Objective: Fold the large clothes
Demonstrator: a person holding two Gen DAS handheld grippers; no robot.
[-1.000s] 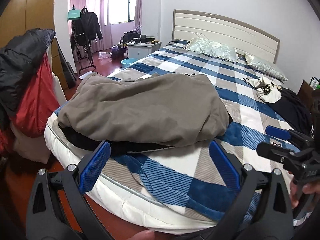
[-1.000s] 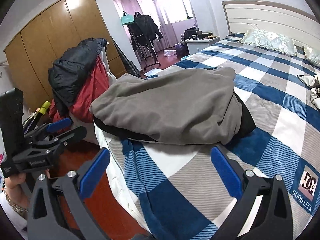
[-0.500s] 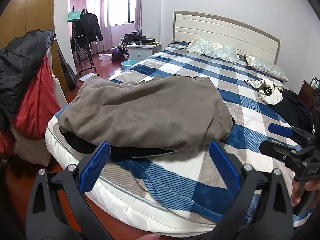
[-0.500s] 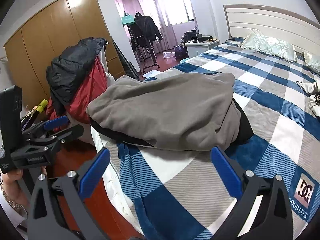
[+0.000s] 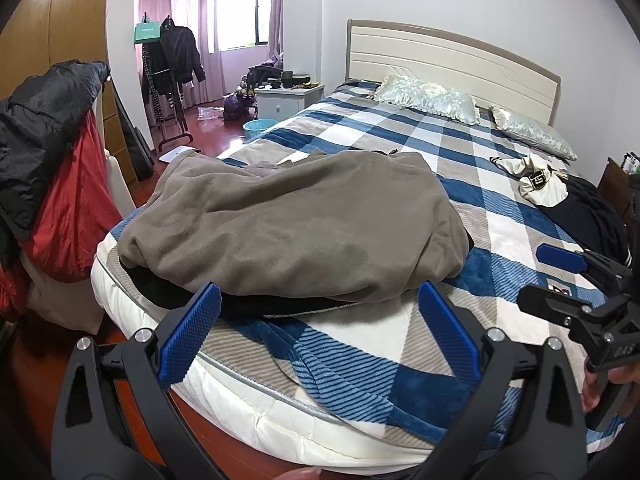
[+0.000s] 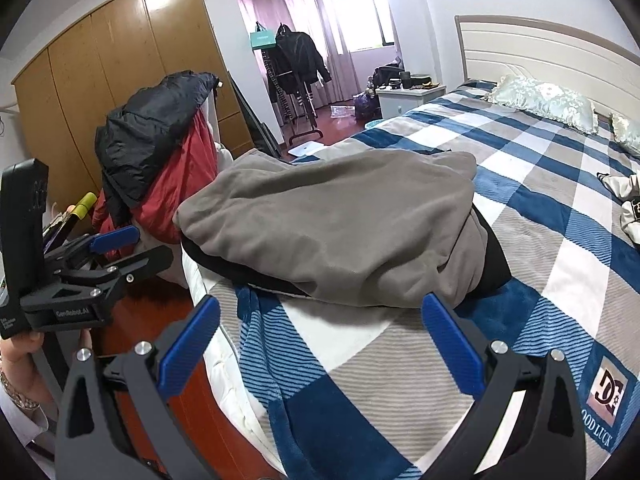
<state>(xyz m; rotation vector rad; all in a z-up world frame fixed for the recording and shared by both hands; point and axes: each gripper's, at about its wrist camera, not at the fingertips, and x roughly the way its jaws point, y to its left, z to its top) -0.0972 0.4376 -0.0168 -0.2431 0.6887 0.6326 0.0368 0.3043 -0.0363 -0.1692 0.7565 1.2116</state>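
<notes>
A large grey-brown garment point(image 5: 296, 224) lies in a bulky folded heap on the near corner of the bed, with a black layer point(image 5: 256, 304) showing under its front edge. It also shows in the right wrist view point(image 6: 340, 216). My left gripper point(image 5: 318, 334) is open and empty, held just short of the heap's front edge. My right gripper point(image 6: 320, 340) is open and empty, over the blanket in front of the heap. The right gripper also shows at the right in the left wrist view point(image 5: 560, 276), and the left gripper at the left in the right wrist view point(image 6: 120, 248).
The bed has a blue, white and grey checked blanket point(image 5: 500, 232), two pillows point(image 5: 432, 96) and a headboard. A cream item point(image 5: 540, 184) and dark clothes point(image 5: 592, 216) lie at the right. A pile of black and red jackets point(image 5: 48, 168) stands left of the bed. A wardrobe point(image 6: 104, 80) and a clothes rack point(image 5: 172, 64) stand beyond.
Both grippers have drawn back a little from the bed and risen slightly; the heap sits a bit farther off. Both stay open and empty. The garment has not moved.
</notes>
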